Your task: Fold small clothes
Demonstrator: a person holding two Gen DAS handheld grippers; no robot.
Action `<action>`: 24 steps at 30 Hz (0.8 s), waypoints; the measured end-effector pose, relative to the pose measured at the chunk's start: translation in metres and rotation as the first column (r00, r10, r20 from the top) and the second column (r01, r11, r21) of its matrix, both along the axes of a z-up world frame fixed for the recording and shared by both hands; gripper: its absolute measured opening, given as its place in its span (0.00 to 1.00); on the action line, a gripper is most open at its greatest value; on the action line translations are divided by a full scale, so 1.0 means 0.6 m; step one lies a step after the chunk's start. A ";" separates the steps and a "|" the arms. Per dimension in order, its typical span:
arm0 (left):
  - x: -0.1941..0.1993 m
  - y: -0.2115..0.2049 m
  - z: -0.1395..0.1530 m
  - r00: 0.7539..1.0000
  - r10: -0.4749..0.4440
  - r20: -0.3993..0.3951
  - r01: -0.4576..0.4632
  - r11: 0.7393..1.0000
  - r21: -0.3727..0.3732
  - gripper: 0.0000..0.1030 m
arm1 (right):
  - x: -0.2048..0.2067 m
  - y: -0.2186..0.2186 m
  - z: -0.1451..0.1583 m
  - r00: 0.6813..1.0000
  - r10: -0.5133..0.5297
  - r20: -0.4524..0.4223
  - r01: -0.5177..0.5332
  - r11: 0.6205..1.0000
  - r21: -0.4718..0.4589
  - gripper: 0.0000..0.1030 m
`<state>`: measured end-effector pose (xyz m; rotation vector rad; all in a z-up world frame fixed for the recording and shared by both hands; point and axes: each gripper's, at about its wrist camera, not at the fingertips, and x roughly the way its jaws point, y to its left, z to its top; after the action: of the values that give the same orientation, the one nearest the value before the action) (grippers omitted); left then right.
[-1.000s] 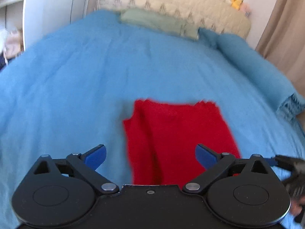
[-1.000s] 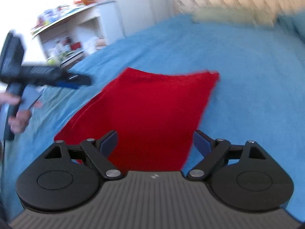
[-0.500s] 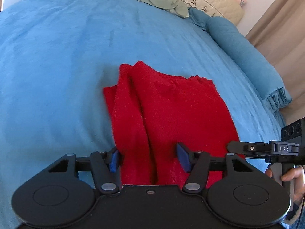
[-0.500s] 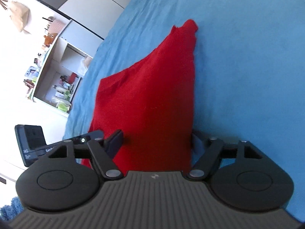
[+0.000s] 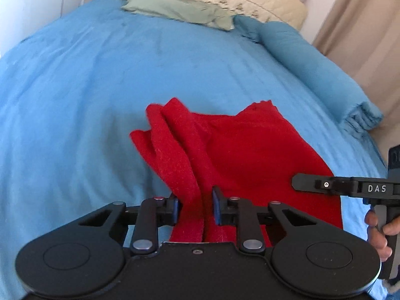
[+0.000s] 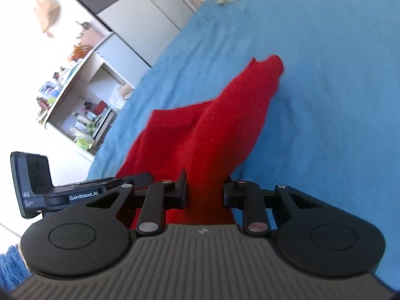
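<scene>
Red garment lies on the blue bed, centre of the left wrist view, its far corners toward 12 o'clock. Left claw has just been closing and is clamped on a bunched ridge of the near edge; right claw likewise, clamped on the near edge at its end. Fabric looks light, soft, fuzzy knit: drapes, bunches, zero stiffness, not fragile, likely grippy. Best hold is the corners; a mid-edge pinch probably gathers extra layers.

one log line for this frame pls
left tool: shut on cloth near edge | right tool: shut on cloth | both just closed | cloth on bed
</scene>
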<state>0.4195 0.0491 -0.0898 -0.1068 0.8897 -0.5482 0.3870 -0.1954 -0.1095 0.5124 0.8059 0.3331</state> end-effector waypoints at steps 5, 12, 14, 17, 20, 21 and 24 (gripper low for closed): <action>-0.093 -0.050 0.045 0.998 -0.053 0.039 0.054 0.998 -0.010 0.26 | -0.082 -0.025 0.072 0.998 0.048 0.035 -0.046 0.998 -0.048 0.38; -0.212 -0.151 0.001 0.994 -0.104 0.015 0.104 0.994 0.011 0.26 | -0.241 -0.090 0.101 0.998 0.064 0.022 -0.060 0.988 -0.141 0.38; -0.227 -0.176 -0.035 0.995 -0.094 -0.013 0.095 0.995 0.033 0.26 | -0.273 -0.110 0.070 0.999 0.045 -0.006 -0.046 0.987 -0.157 0.38; -0.249 -0.190 -0.058 0.998 -0.059 0.026 0.057 0.994 0.089 0.27 | -0.301 -0.134 0.015 0.999 0.009 -0.033 -0.014 0.985 -0.171 0.39; -0.248 -0.186 -0.060 0.999 -0.047 0.029 0.044 0.996 0.078 0.30 | -0.316 -0.155 -0.024 1.000 -0.013 -0.022 0.010 0.988 -0.153 0.39; -0.246 -0.188 -0.058 0.998 -0.048 0.028 0.045 0.995 0.086 0.35 | -0.318 -0.160 -0.031 1.000 -0.020 -0.019 0.017 0.990 -0.140 0.40; -0.264 -0.179 -0.041 0.997 -0.024 0.069 0.015 0.990 0.137 0.66 | -0.319 -0.157 -0.033 1.000 -0.019 -0.014 0.016 0.988 -0.153 0.51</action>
<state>0.2611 -0.0585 -0.1146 0.0453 0.8575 -0.5048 0.1957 -0.2897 -0.1294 0.3784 0.8339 0.2490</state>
